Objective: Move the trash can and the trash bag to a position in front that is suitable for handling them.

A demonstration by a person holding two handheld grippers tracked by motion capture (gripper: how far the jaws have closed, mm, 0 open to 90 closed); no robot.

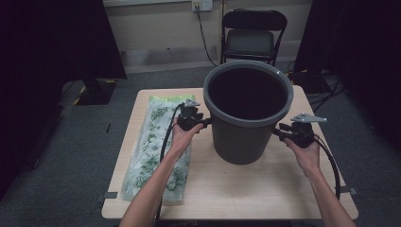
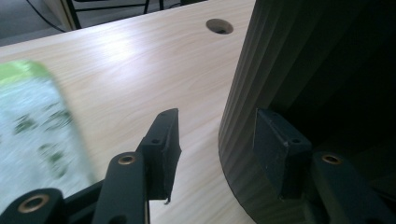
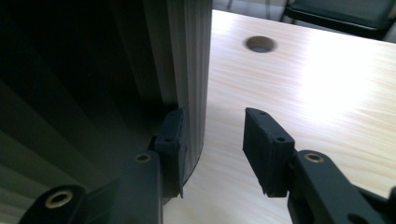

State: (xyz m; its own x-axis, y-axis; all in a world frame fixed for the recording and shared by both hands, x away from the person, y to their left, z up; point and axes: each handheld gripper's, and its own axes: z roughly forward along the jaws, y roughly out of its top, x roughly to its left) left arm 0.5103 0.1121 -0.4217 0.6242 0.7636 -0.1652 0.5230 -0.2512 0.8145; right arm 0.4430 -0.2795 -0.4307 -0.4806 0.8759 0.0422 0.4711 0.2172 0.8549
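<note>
Two grippers, one each side of grey ribbed plastic bucket [image 1: 246,113], upright near middle of light wood table [image 1: 265,184]. Left gripper [image 1: 204,124] at bucket's left wall, just below the rim; right gripper [image 1: 280,132] at right wall, about same height. Both jaw pairs spread apart, clamping nothing.

Left gripper view: gripper [image 2: 217,149] straddling edge of bucket's curved side [image 2: 261,93]; one jaw over bare table, other against dark ribbed wall, contact hard to judge. Off to far side of the free jaw, blurred green-and-white printed plastic bag pack [image 2: 32,135]; ahead, round cable hole [image 2: 219,26] in tabletop.

Right gripper view: gripper [image 3: 212,144] same story mirrored. Inner jaw close on ribbed wall [image 3: 187,56], touching or nearly; outer jaw well clear over table. Second cable hole [image 3: 260,44] ahead.

High view: bag pack [image 1: 156,146] flat along table's left edge, under left forearm, apart from bucket. Folding chair [image 1: 253,35] beyond far edge of table.

Judged step: squeezing bucket between the two grippers to lift or shift it. No pinch possible on a smooth curved wall, so inward pressure from both sides needed, opposed through bucket's centre. Better hold probably higher, jaw tops tucked under rim lip so load hangs rather than slips. Equal height both sides, else tilt. Ribbed tapering wall likely to slide downward under weak squeeze. Slow straight rise, wrists level.
</note>
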